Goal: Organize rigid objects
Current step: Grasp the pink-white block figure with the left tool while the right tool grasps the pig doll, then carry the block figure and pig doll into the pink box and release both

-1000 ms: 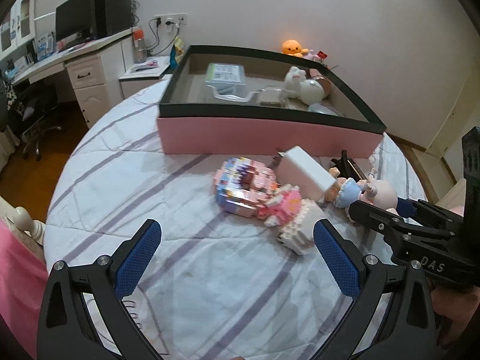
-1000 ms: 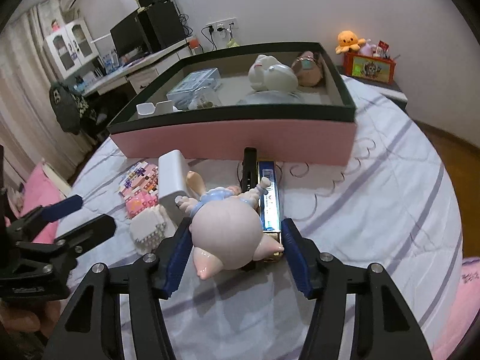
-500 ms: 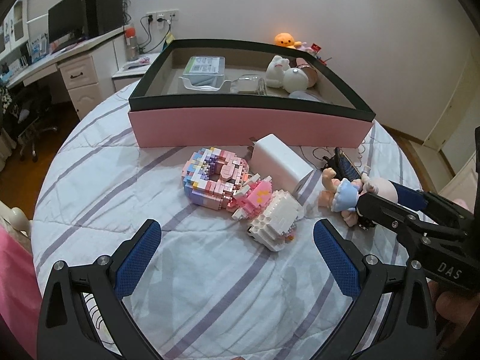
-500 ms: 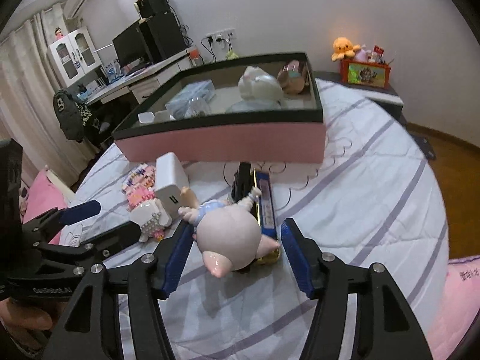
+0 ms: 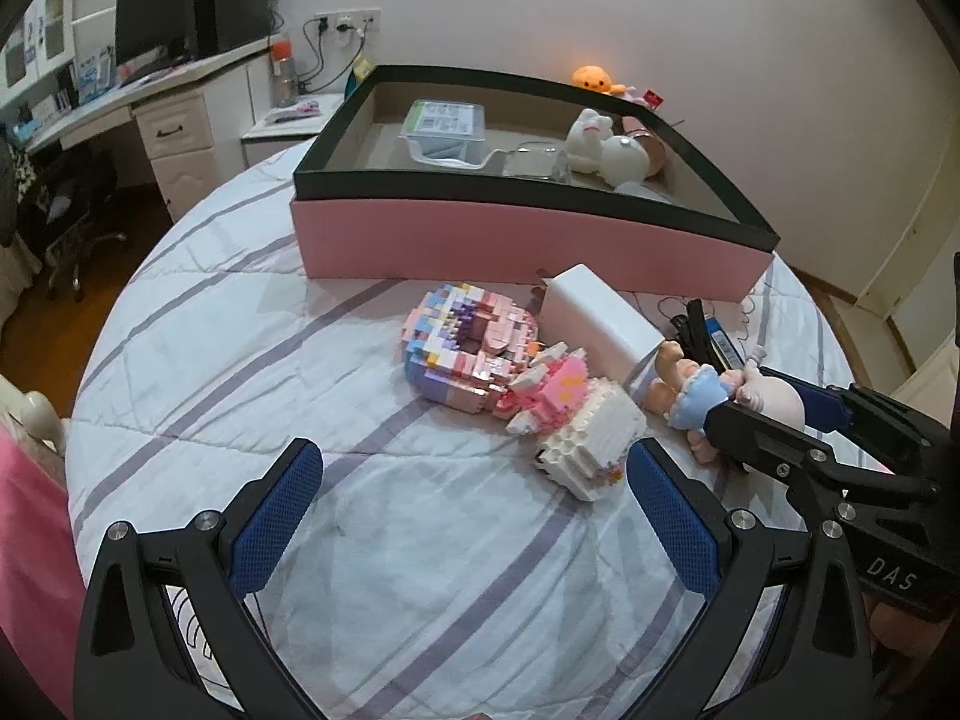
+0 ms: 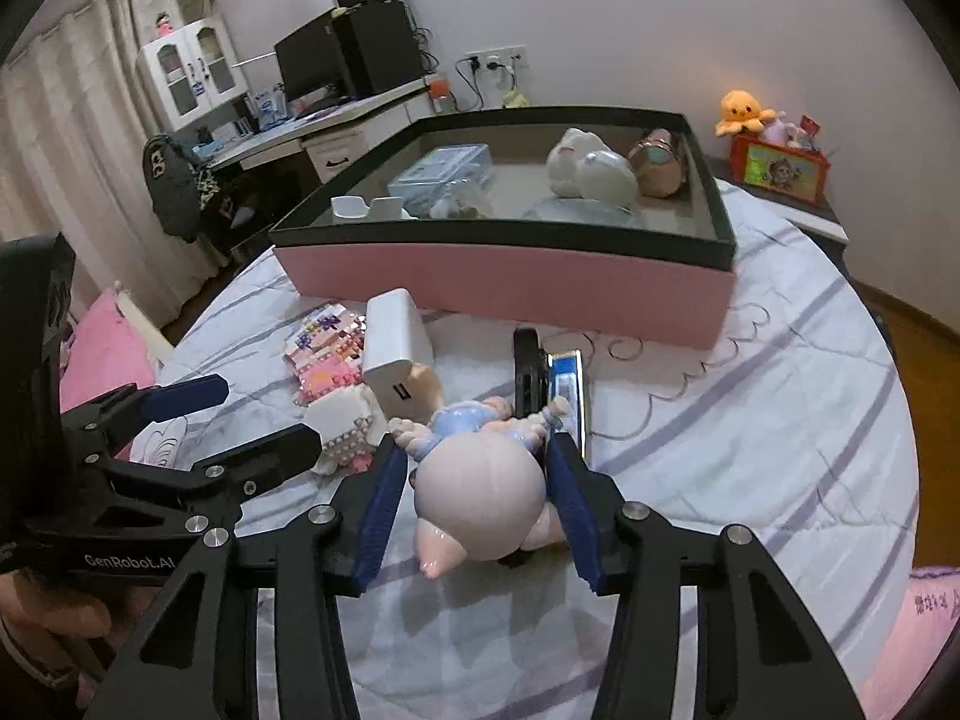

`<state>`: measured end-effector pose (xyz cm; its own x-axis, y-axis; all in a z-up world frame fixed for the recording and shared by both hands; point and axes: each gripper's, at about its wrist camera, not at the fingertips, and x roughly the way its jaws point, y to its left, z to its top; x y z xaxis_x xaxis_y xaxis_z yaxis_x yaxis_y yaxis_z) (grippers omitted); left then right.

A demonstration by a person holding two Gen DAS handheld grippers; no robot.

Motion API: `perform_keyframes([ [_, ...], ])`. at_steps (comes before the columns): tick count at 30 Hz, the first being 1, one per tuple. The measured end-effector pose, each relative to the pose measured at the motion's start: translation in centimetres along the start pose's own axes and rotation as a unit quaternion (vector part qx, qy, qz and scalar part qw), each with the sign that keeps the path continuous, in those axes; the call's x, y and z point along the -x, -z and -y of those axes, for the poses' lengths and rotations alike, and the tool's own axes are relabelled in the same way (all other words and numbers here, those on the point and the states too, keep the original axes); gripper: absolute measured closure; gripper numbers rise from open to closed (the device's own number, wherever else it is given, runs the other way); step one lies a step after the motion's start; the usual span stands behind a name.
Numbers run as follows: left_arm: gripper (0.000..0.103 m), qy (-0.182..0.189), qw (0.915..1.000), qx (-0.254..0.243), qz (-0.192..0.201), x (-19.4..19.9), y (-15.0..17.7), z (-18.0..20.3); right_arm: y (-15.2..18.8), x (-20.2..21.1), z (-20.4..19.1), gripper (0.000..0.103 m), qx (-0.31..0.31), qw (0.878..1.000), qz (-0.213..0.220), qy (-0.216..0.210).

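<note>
A doll with a pale pink head and blue dress lies on the striped bedspread between the fingers of my right gripper, which is closing around its head; it also shows in the left wrist view. My left gripper is open and empty, low over the bed near a white block figure. A pastel block donut, a white charger and a black-and-blue flat item lie in front of the pink box.
The pink box with a black rim holds a clear container, white rabbit toys and a round head toy. A desk with monitor stands at the left. A bedside shelf with an orange plush stands at the right.
My right gripper has narrowed around the doll's head. The left wrist view has shifted slightly; the toys on the bed lie where they did.
</note>
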<state>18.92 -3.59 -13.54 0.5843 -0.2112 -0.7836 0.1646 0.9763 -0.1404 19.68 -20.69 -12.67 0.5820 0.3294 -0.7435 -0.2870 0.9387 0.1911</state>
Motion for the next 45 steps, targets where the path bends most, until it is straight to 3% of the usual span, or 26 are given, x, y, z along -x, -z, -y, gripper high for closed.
perform_keyframes([
  [5, 0.001, -0.001, 1.0000, 0.002, -0.002, -0.1, 0.0, -0.1, 0.2, -0.3, -0.3, 0.057, 0.010, 1.000, -0.013, -0.010],
  [15, 0.002, 0.009, 0.9998, -0.005, -0.014, -2.8, -0.9, 2.5, 2.0, 1.1, -0.3, 0.058, 0.013, 0.999, -0.017, 0.025],
  [18, 0.014, -0.004, 1.0000, -0.004, -0.006, -3.2, -1.0, 2.5, 1.9, 1.0, -0.4, 0.058, 0.016, 0.999, -0.016, 0.028],
  [20, 0.039, -0.005, 1.0000, -0.001, 0.000, -2.9, -0.9, 2.0, 1.8, 1.0, -0.5, 0.058, 0.015, 0.999, -0.015, 0.029],
  [22, 0.051, -0.003, 1.0000, 0.002, 0.003, -2.4, -0.8, 1.0, 1.7, 1.0, -0.6, 0.058, 0.014, 0.999, -0.015, 0.028],
  [24, 0.051, 0.021, 0.9997, 0.014, 0.001, -1.9, -0.5, -0.3, 1.7, 1.1, -0.7, 0.058, 0.012, 1.000, -0.015, 0.023],
  [30, 0.050, 0.000, 1.0000, 0.002, 0.009, -0.5, 0.9, -1.5, 1.7, 1.1, -2.1, 0.058, 0.023, 1.000, -0.017, 0.012],
  [31, 0.042, -0.004, 0.9999, -0.004, 0.010, -0.5, 1.1, -1.5, 1.7, 0.9, -2.3, 0.058, 0.026, 0.999, -0.020, 0.011],
  [32, 0.023, -0.010, 0.9999, -0.010, 0.010, -0.5, 1.3, -1.4, 1.7, 0.6, -2.5, 0.058, 0.030, 0.999, -0.024, 0.011],
  [34, 0.007, -0.021, 0.9995, -0.018, 0.012, -0.4, 1.6, -1.2, 1.8, 0.3, -2.8, 0.058, 0.031, 0.999, -0.025, 0.012],
  [36, 0.007, -0.028, 0.9992, -0.027, 0.013, -0.3, 1.9, -1.0, 1.7, -0.1, -2.8, 0.058, 0.031, 0.999, -0.030, 0.015],
  [37, 0.012, -0.026, 0.9991, -0.031, 0.012, -0.4, 2.0, -0.9, 1.7, -0.4, -2.8, 0.058, 0.034, 0.999, -0.035, 0.023],
  [38, 0.028, -0.025, 0.9991, -0.032, 0.012, -0.3, 2.1, -1.0, 1.8, -1.0, -2.8, 0.058, 0.036, 0.998, -0.044, 0.033],
  [40, 0.039, -0.029, 0.9989, -0.036, 0.012, -0.3, 2.1, -1.2, 2.1, -1.2, -2.5, 0.058, 0.029, 0.998, -0.046, 0.033],
  [45, 0.040, -0.014, 0.9996, -0.020, 0.013, 0.2, 2.1, -2.0, 2.1, -0.1, -2.2, 0.059, 0.006, 0.999, -0.031, 0.008],
])
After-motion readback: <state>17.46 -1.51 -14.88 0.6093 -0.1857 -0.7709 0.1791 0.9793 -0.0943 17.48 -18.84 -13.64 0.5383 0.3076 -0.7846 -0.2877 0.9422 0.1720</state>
